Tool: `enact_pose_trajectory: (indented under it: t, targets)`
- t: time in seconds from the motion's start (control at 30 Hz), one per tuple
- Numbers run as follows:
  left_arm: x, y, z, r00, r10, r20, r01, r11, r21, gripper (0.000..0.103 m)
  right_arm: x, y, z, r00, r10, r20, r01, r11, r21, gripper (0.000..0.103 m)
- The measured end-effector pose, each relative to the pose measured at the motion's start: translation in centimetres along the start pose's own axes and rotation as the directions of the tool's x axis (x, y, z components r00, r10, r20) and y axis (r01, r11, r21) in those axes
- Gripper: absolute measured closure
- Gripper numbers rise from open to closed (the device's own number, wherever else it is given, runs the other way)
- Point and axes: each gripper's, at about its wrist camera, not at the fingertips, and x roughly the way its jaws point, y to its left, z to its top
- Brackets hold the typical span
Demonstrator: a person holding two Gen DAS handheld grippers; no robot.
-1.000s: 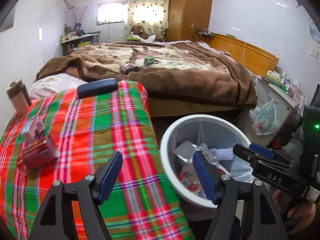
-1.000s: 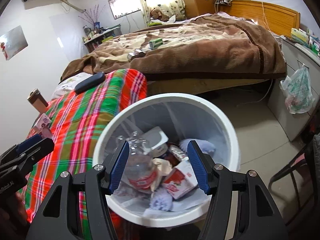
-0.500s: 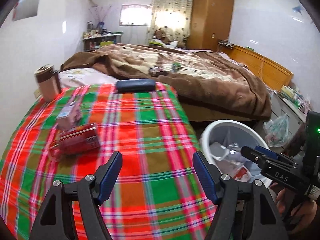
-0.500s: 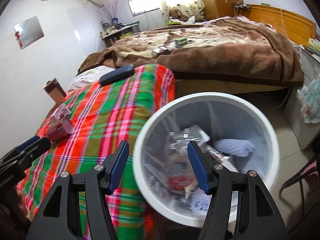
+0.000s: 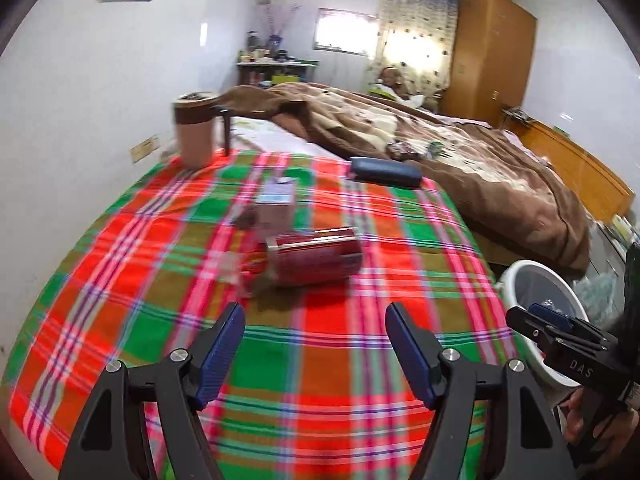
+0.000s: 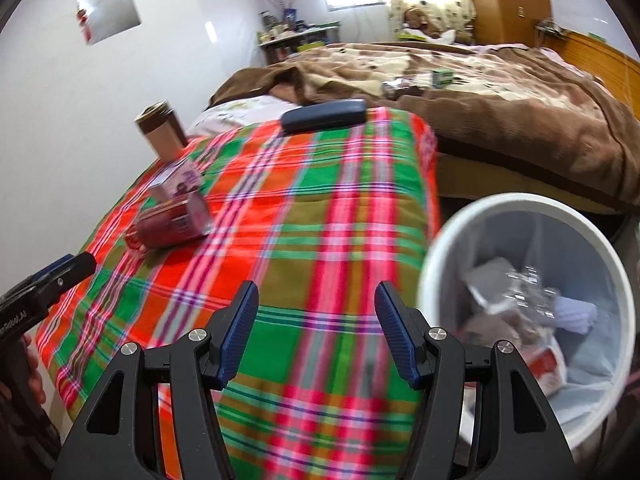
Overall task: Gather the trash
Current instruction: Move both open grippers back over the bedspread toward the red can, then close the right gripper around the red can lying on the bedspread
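Observation:
A red can [image 5: 314,256] lies on its side on the plaid-covered table [image 5: 160,288], with a small pale carton [image 5: 275,208] just behind it. Both also show in the right wrist view, the can [image 6: 170,224] and the carton [image 6: 178,182]. My left gripper [image 5: 316,350] is open and empty, hovering over the cloth short of the can. My right gripper [image 6: 316,334] is open and empty over the table's right part, beside the white trash bin [image 6: 524,204], which holds several pieces of trash. The bin also shows in the left wrist view [image 5: 532,270].
A dark blue case [image 5: 386,172] lies at the table's far edge. A brown lidded mug [image 5: 196,132] stands at the far left corner. A bed with a brown blanket [image 5: 460,160] lies beyond. A white wall runs along the left.
Both grippers have swung left, away from the bin and over the table. The can and carton now sit ahead of the left gripper. Both stay open and empty.

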Motion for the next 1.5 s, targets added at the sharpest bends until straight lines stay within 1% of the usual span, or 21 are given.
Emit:
enact_pose_trajectory:
  t: [0.23,0.4,0.53,0.7,0.87,1.0,1.07,1.1,1.17,1.3,1.37,1.43,1.47,1.5]
  targets:
    - [-0.3,4.6,-0.2,0.999,0.051,0.0,-0.051,0.998,-0.048,0.031,1.8,4.2,0.9,0.999,0.035,-0.013,-0.036,0.996,-0.078,0.041]
    - [0.0,7.4,-0.3,0.997,0.08,-0.012,-0.08,0.994,-0.079,0.031,3.2,7.5,1.8,0.996,0.084,-0.018,-0.085,0.989,-0.118,0.041]
    - [0.3,9.4,-0.4,0.996,0.086,-0.02,-0.087,0.99,-0.11,0.031,4.3,9.8,2.3,0.996,0.087,-0.018,-0.088,0.985,-0.15,0.041]
    - [1.0,10.9,-0.3,0.995,0.098,-0.035,-0.101,0.988,-0.116,0.031,5.8,11.7,2.8,0.995,0.096,-0.021,-0.098,0.985,-0.145,0.041]
    - [1.7,11.8,-0.3,0.995,0.089,-0.041,-0.093,0.988,-0.127,0.031,6.8,13.6,3.2,0.994,0.111,-0.008,-0.111,0.983,-0.147,0.041]
    - [2.5,12.1,-0.4,0.995,0.082,-0.055,-0.089,0.988,-0.127,0.031,7.5,15.1,3.4,0.996,0.085,-0.001,-0.084,0.98,-0.181,0.041]
    - [2.9,12.2,-0.4,0.996,0.07,-0.059,-0.077,0.988,-0.136,0.031,8.2,15.4,3.5,0.998,0.064,-0.017,-0.066,0.979,-0.192,0.041]
    - [3.0,12.2,-0.4,0.996,0.065,-0.061,-0.073,0.988,-0.139,0.031,8.4,15.4,3.4,0.999,0.029,-0.015,-0.031,0.98,-0.195,0.041]
    - [3.4,12.2,-0.3,0.996,0.06,-0.067,-0.07,0.987,-0.146,0.031,8.4,15.1,3.4,1.0,0.01,0.002,-0.009,0.982,-0.187,0.041]
    - [4.1,11.7,0.0,0.997,0.044,-0.07,-0.053,0.99,-0.128,0.031,8.4,13.1,3.6,0.997,-0.072,0.006,0.072,0.987,-0.146,0.041]
    - [4.4,11.5,0.2,0.997,0.033,-0.073,-0.042,0.991,-0.126,0.031,8.3,12.0,3.8,0.995,-0.098,0.016,0.099,0.989,-0.11,0.041]
    - [4.7,11.3,0.5,0.997,0.009,-0.074,-0.018,0.992,-0.125,0.031,8.2,10.9,4.0,0.993,-0.119,0.013,0.12,0.99,-0.076,0.041]
    - [4.9,11.2,0.5,0.997,0.002,-0.075,-0.011,0.992,-0.124,0.031,8.1,10.8,4.1,0.993,-0.116,0.017,0.117,0.991,-0.068,0.041]
    - [5.0,11.2,0.5,0.997,0.0,-0.076,-0.009,0.993,-0.122,0.031,7.7,10.7,4.1,0.995,-0.092,0.029,0.094,0.993,-0.067,0.041]
